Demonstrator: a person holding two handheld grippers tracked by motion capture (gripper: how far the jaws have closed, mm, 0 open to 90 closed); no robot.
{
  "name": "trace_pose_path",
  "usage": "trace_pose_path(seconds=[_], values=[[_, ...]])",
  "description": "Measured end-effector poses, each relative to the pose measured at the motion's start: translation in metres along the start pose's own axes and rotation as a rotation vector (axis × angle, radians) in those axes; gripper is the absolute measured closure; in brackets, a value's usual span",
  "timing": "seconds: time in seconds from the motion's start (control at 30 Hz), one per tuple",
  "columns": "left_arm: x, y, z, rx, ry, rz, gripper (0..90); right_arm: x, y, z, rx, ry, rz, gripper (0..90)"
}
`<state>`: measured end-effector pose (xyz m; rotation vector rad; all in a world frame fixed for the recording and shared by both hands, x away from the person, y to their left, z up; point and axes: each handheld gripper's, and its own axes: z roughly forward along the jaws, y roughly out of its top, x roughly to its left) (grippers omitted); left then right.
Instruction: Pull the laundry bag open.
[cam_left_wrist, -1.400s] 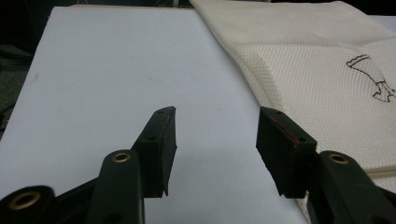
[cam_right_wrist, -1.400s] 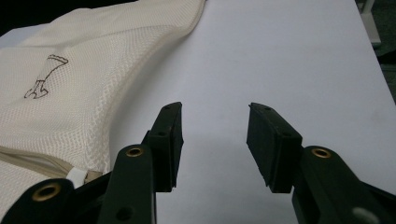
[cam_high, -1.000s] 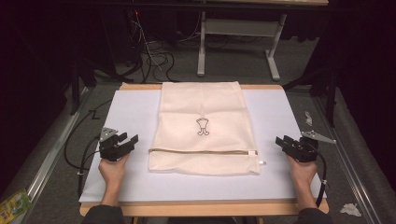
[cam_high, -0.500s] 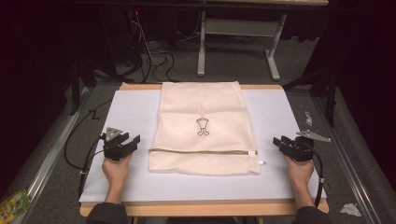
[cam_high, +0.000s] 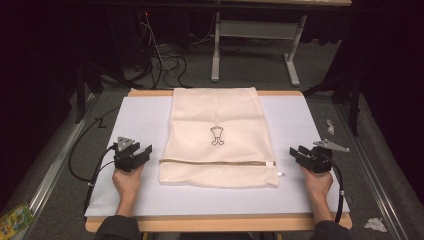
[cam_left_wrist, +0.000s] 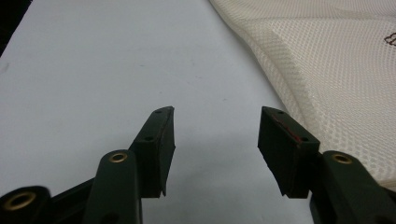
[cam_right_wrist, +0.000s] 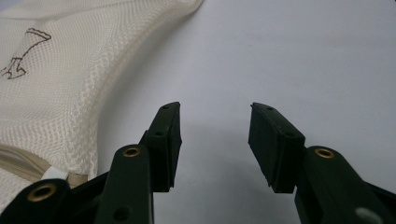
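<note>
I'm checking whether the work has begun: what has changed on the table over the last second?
Very little. The left gripper has shifted slightly toward the person's edge, and the right gripper has edged slightly toward the mesh bag. Both are still open beside the bag, gripping nothing. The bag lies flat in the same spot on the white mat, zipper closed as before.
</note>
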<state>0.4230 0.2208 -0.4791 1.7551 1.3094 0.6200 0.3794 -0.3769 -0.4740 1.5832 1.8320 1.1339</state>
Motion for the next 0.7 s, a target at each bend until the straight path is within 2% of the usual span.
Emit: trace_pose_path(seconds=[0.23,0.37,0.57,0.7], values=[[-0.0030,-0.0025,0.0018,-0.009,0.001,0.013,45.2,0.0018,-0.0017,0.0020,0.015,-0.008,-0.002,52.0],[-0.0048,-0.0038,0.0014,-0.014,-0.007,0.031,42.8,0.0041,-0.0020,0.0036,0.024,-0.024,-0.022,49.7],[-0.0043,-0.0040,0.0022,-0.006,-0.018,0.029,40.8,0.0050,-0.0022,0.0041,0.029,-0.037,-0.035,48.1],[-0.0046,-0.0042,0.0021,-0.007,-0.017,0.033,40.6,0.0051,-0.0023,0.0039,0.032,-0.038,-0.026,46.9]])
